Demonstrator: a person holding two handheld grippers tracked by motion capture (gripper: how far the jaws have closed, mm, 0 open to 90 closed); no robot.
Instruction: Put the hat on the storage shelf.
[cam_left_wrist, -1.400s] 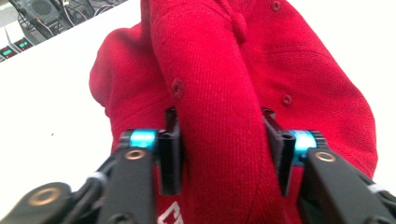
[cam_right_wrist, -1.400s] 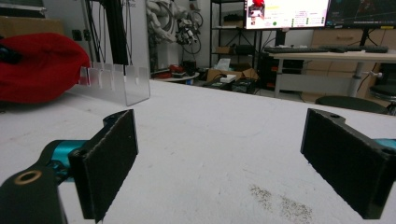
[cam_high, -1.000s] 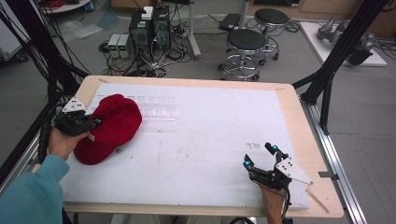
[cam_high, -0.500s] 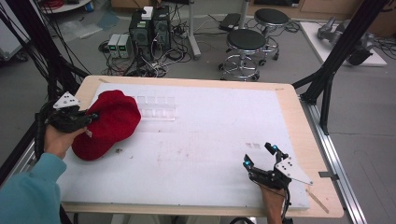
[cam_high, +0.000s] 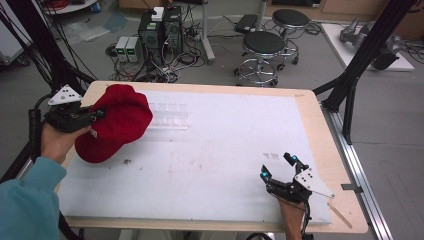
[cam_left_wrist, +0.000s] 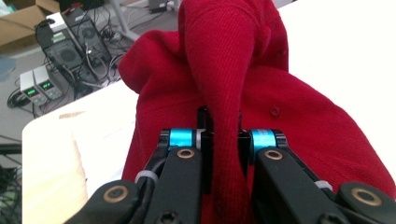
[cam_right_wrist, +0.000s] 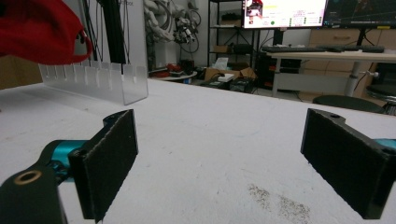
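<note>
Left hand-held gripper (cam_high: 95, 114) sits at the desk's (cam_high: 225, 165) left edge, jaws clamped on a fold of the red cap (cam_high: 117, 125). In the left gripper view the pinched ridge of cap fabric (cam_left_wrist: 224, 93) rises straight up between the two jaws, and the rest of the cap spreads out beyond them. The cap is at the left rear part of the desk, tilted; the right gripper view shows it (cam_right_wrist: 42, 30) raised clear of the white surface. A clear slotted rack (cam_high: 170, 116) stands just beside the cap, on its right.

Right hand-held gripper (cam_high: 277, 167) is near the desk's front right corner, well apart from the cap. Its jaws stand wide apart with nothing between them, low over the white surface.
</note>
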